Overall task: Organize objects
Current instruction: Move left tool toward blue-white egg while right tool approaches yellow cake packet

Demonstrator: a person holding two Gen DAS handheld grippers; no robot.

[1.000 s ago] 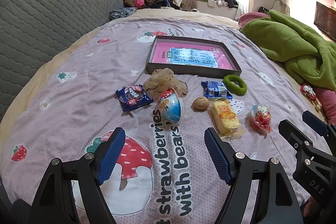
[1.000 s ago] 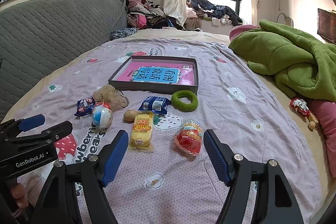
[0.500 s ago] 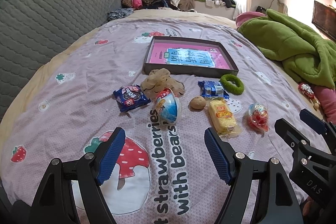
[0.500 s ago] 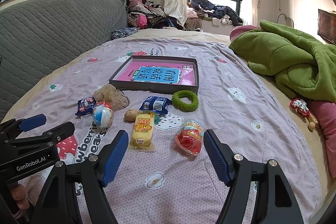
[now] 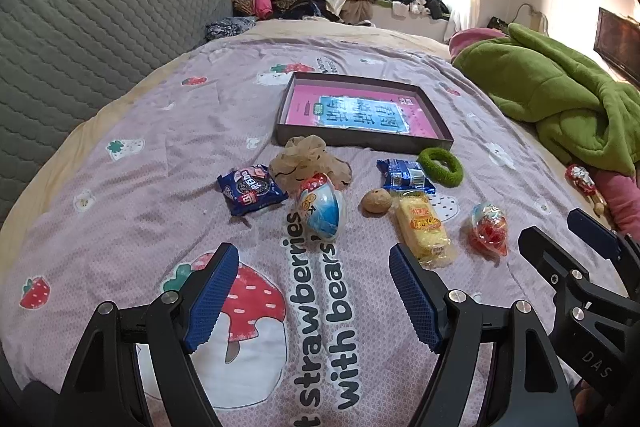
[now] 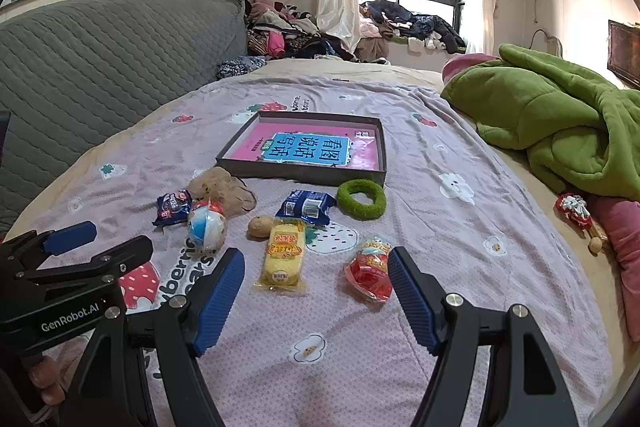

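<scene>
Both hand-held grippers hover above the bed [image 5: 120, 227] with fingers spread wide, holding nothing. Just ahead of the left hand-held gripper [image 5: 310, 291] lies the blue-and-white toy egg [image 5: 322, 207]. The red snack packet [image 6: 370, 269] lies beside the right hand-held gripper [image 6: 316, 287], near its right finger, the yellow cake packet [image 6: 282, 253] left of it. The shallow box [image 6: 304, 175] sits farther back.

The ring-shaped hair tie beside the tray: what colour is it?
Green, with a fuzzy texture. The hair tie shows best in the right wrist view, lying by the tray's near corner.
</scene>
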